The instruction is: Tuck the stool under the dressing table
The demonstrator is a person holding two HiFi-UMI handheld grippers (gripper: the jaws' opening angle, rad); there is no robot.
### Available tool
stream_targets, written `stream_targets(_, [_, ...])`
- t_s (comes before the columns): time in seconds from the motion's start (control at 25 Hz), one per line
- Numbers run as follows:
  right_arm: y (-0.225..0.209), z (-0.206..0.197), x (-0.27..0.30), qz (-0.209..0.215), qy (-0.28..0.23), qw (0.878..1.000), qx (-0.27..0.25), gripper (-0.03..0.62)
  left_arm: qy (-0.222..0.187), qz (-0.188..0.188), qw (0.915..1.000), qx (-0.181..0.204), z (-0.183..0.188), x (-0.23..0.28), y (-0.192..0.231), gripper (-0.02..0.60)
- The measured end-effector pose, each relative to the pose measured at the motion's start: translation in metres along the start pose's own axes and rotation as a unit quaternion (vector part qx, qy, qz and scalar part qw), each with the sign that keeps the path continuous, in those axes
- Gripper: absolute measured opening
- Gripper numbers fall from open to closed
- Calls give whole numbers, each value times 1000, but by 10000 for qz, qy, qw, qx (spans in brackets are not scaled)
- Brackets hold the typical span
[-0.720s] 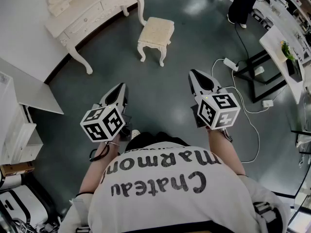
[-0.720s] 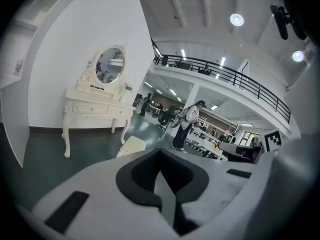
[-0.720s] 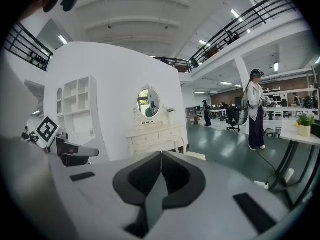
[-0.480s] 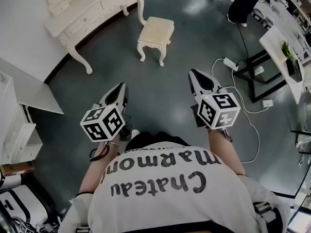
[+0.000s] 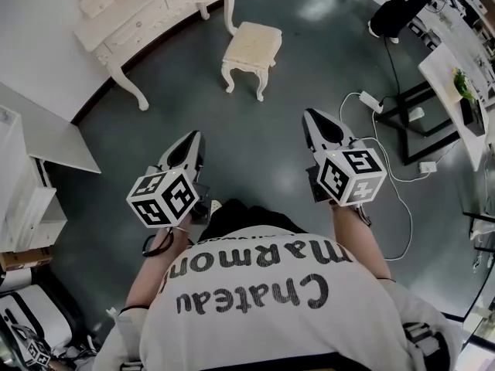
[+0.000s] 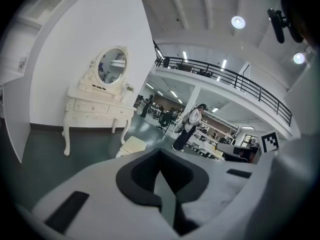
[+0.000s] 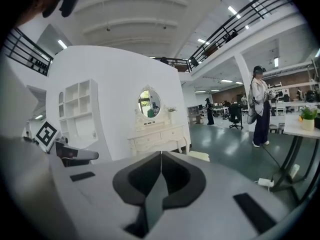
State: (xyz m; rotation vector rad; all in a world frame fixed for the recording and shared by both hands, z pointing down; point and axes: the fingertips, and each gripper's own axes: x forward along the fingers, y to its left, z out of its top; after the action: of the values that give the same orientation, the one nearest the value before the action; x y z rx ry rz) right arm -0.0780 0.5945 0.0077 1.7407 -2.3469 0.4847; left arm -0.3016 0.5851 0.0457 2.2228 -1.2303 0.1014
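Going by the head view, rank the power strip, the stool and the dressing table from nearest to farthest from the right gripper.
1. Power strip: nearest, just right of the right gripper.
2. Stool: ahead of it, a little to the left.
3. Dressing table: farthest, at the upper left, beyond the stool.

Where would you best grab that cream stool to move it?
Probably the stool by its seat rim, approached from the side away from the dressing table. It stands upright, the rim is a straight edge above curved legs, and pushing from there sends it under.
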Motion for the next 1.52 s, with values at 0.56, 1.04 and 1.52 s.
stream_targets(0.56, [-26,-3,63,56,251,9995,190,28,431,-44,9990,-53,1,59,35,21])
stream_targets(1.04, [-49,79,188,-45,7,10000,-65,28,202,-279,9994,62,114,169,89,21])
stream_targets(1.52, [-51,92,263,-210,23,9998,-71,28,247,-530,9981,194,159,229,131,21])
